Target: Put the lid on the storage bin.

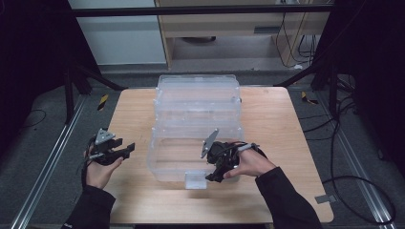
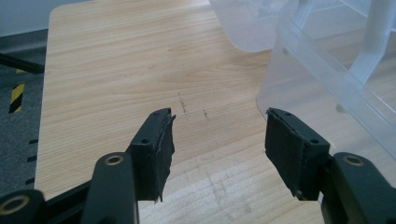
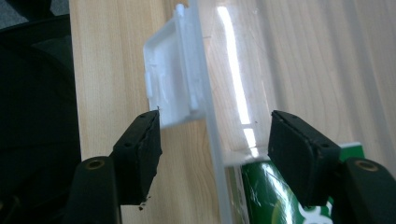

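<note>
Right gripper (image 1: 213, 177), held in the person's right hand (image 1: 250, 164), sits at the front rim of a clear plastic storage box (image 1: 196, 126), its jaws apart and straddling the thin front wall (image 3: 215, 140) without pressing on it. One jaw stands outside the box just beside the white latch tab (image 3: 170, 88), the other inside. The box is see-through and colourless, made of stacked tiers with ribbed, rounded corners, and it stands in the middle of the wooden table (image 1: 296, 143), stretching from the near half toward the far edge. Its latch tab (image 1: 196, 181) is milky white and juts from the middle of the front wall. Through the plastic, in the right gripper view, a green object with white markings (image 3: 261, 196) shows behind the wall. Left gripper (image 1: 125, 149) hovers over bare wood to the left of the box, jaws wide apart with nothing between them.
</note>
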{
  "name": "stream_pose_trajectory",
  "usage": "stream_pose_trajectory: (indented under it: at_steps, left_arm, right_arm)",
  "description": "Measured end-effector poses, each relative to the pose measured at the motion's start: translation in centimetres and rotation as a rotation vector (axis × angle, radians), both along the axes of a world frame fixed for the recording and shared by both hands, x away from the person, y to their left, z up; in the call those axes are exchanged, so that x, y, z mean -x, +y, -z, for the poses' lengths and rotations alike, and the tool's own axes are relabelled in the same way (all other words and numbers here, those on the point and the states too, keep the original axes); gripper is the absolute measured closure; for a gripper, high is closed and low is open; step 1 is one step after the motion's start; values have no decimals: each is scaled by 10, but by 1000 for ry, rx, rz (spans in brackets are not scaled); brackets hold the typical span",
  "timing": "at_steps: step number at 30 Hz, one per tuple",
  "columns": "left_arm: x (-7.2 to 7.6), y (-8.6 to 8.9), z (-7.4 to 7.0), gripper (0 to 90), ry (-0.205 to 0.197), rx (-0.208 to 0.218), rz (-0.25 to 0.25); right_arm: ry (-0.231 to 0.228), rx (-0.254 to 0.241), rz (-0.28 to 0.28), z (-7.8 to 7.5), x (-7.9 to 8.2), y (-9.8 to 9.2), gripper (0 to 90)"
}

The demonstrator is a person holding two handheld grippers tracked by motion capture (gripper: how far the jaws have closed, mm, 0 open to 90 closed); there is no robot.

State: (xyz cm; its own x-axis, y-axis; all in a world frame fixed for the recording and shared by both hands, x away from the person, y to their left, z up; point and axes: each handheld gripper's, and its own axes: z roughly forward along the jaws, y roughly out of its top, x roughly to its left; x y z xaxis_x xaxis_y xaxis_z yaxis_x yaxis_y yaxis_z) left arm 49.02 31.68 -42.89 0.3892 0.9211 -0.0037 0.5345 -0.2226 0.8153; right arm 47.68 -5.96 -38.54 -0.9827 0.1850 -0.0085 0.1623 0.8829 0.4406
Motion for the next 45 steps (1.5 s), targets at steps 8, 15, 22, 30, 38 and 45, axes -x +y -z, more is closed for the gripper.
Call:
stream_pose_trajectory:
  at_steps: [8, 15, 22, 30, 38, 45]
  left_arm:
    - [1, -1, -2, 439, -9, 0, 10]
    - [1, -1, -4, 475, -19, -14, 19]
    - [1, -2, -5, 480, -25, -33, 26]
    - [2, 0, -9, 497, -38, -50, 46]
    - [0, -2, -24, 503, -75, -48, 125]
    - [-7, -5, -41, 486, -116, -72, 225]
  right_arm:
    - [33, 55, -16, 9, -2, 12, 454]
    - [62, 96, -18, 17, -7, 17, 519]
    - [93, 133, -34, 23, -8, 23, 544]
    - [117, 143, -45, 23, -8, 24, 605]
    - [114, 145, -43, 23, -8, 24, 607]
    - [107, 152, -41, 23, -6, 25, 604]
